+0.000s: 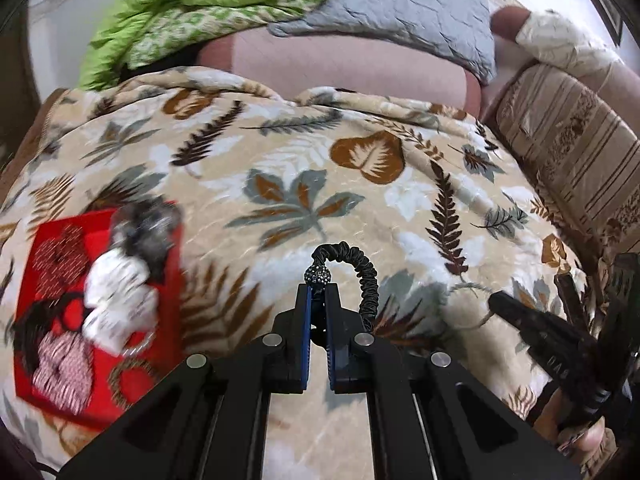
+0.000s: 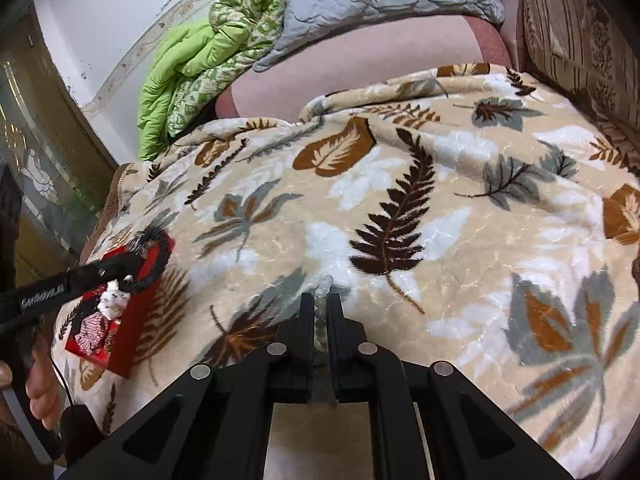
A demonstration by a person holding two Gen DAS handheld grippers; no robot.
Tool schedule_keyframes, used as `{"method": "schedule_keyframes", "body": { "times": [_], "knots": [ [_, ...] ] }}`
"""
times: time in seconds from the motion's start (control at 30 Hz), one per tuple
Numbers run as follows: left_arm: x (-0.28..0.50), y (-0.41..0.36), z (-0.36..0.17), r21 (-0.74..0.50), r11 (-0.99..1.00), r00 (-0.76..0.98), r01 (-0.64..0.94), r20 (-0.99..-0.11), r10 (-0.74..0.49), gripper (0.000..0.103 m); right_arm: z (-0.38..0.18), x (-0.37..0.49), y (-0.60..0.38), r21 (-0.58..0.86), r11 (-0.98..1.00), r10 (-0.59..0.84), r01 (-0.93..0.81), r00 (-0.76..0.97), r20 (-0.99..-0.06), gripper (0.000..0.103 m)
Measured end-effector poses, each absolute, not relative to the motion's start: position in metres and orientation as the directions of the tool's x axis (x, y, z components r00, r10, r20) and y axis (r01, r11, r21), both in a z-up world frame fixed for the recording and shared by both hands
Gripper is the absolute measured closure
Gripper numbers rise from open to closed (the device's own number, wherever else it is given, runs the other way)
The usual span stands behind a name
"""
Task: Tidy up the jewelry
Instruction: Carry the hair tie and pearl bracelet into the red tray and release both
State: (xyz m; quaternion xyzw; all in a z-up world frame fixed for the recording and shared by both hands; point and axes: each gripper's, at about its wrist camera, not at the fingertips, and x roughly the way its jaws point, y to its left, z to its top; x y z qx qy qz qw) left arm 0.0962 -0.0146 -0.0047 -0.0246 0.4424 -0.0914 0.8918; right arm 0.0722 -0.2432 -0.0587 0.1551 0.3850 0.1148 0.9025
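Observation:
My left gripper (image 1: 318, 294) is shut on a black ruched bracelet (image 1: 360, 276) with a sparkly bead (image 1: 317, 276), held above the leaf-print blanket (image 1: 280, 168). A red box (image 1: 52, 264) lies to the left, holding several pieces: a grey fluffy item (image 1: 144, 224), a white cloth piece (image 1: 116, 300) and rings. In the right wrist view the left gripper (image 2: 138, 258) holds the bracelet (image 2: 158, 264) over the red box (image 2: 132, 332). My right gripper (image 2: 320, 300) is shut on a string of pale grey beads (image 2: 323, 292) above the blanket (image 2: 440, 220).
A green quilted cover (image 1: 192, 8) and a grey quilted pillow (image 1: 400, 0) lie at the back on a pink sheet (image 1: 340, 68). A striped sofa arm (image 1: 568, 148) runs along the right. The right gripper's body (image 1: 552, 340) shows at lower right.

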Motion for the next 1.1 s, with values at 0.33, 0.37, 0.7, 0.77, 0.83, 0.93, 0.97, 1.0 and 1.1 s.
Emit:
{"method": "schedule_keyframes", "body": {
  "times": [0.33,0.37,0.7,0.77,0.83,0.93,0.97,1.0,1.1],
  "knots": [
    [0.043,0.099,0.013,-0.108,0.987,0.655,-0.12,-0.756,-0.003,0.097,-0.01,0.05,-0.205,0.279,0.941,0.332,-0.193,0.695,-0.638,0.096],
    [0.037,0.116,0.013,-0.115,0.981,0.656,-0.158,-0.755,0.017,0.097,-0.005,0.05,-0.195,0.269,0.938,0.342,-0.216,0.692,-0.636,0.096],
    [0.003,0.21,-0.005,-0.191,0.925,0.641,-0.327,-0.765,0.069,0.097,0.021,0.057,-0.089,0.224,0.877,0.461,-0.426,0.609,-0.645,0.096],
    [0.003,0.217,-0.008,-0.205,0.921,0.642,-0.332,-0.764,0.062,0.097,0.022,0.06,-0.065,0.228,0.855,0.489,-0.466,0.578,-0.653,0.096],
    [0.003,0.222,-0.01,-0.22,0.916,0.646,-0.335,-0.762,0.053,0.097,0.021,0.063,-0.046,0.229,0.838,0.507,-0.495,0.553,-0.661,0.096],
    [0.005,0.226,-0.012,-0.252,0.909,0.657,-0.331,-0.753,0.03,0.097,0.022,0.074,-0.011,0.225,0.81,0.531,-0.542,0.514,-0.673,0.096],
    [0.007,0.226,-0.012,-0.261,0.908,0.662,-0.327,-0.749,0.023,0.097,0.023,0.078,-0.001,0.224,0.803,0.537,-0.553,0.505,-0.676,0.096],
    [0.011,0.227,-0.013,-0.271,0.908,0.665,-0.321,-0.747,0.012,0.097,0.024,0.084,0.008,0.227,0.795,0.543,-0.562,0.494,-0.679,0.096],
    [0.023,0.222,-0.017,-0.304,0.905,0.667,-0.298,-0.744,-0.031,0.097,0.026,0.103,0.032,0.238,0.783,0.556,-0.575,0.473,-0.684,0.096]
  ]
}}
